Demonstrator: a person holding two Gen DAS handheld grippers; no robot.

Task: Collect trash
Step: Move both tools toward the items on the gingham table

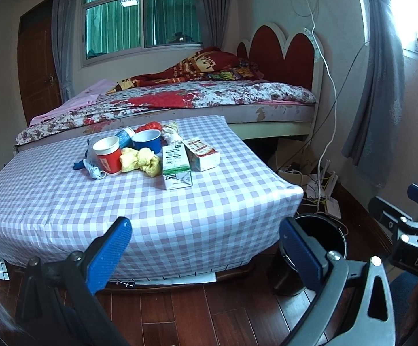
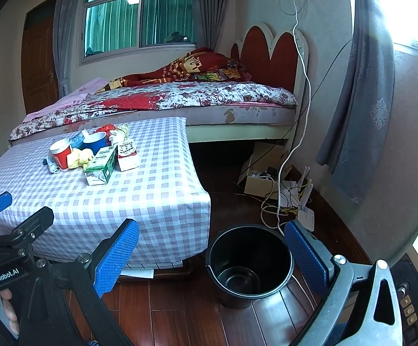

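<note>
Bedroom with dark wooden floor [image 2: 180,311], a bed [image 1: 197,101] under a window at the back, and a low tabletop [image 1: 93,207] in lilac-and-white check cloth in front of it.

Trash bunched on the far half of the tabletop, well apart from both grippers: red paper cup [image 1: 108,155] at the left, blue paper cup [image 1: 147,139] behind it, crumpled yellow cloth [image 1: 141,161] between them and the cartons, green-and-white carton [image 1: 175,167] lying toward the near side, red-and-white carton [image 1: 201,154] just beside it on the right, a red wrapper [image 1: 151,127] and pale crumpled paper at the very back, some blue and clear scraps left of the red cup.

Black bucket [image 2: 249,262] standing upright on the floor just off the tabletop's near right corner, nothing visible inside.

Near half of the cloth bare up to the front edge; right edge dropping straight to open floor around the bucket; tangle of cables and a white box [image 2: 262,184] against the wall further right.

Left gripper [image 1: 206,248] held before the tabletop's front edge, jaws spread wide, nothing between them, touching nothing. Right gripper [image 2: 211,253] above the floor, jaws likewise wide apart, the bucket seen between them, nothing held.
</note>
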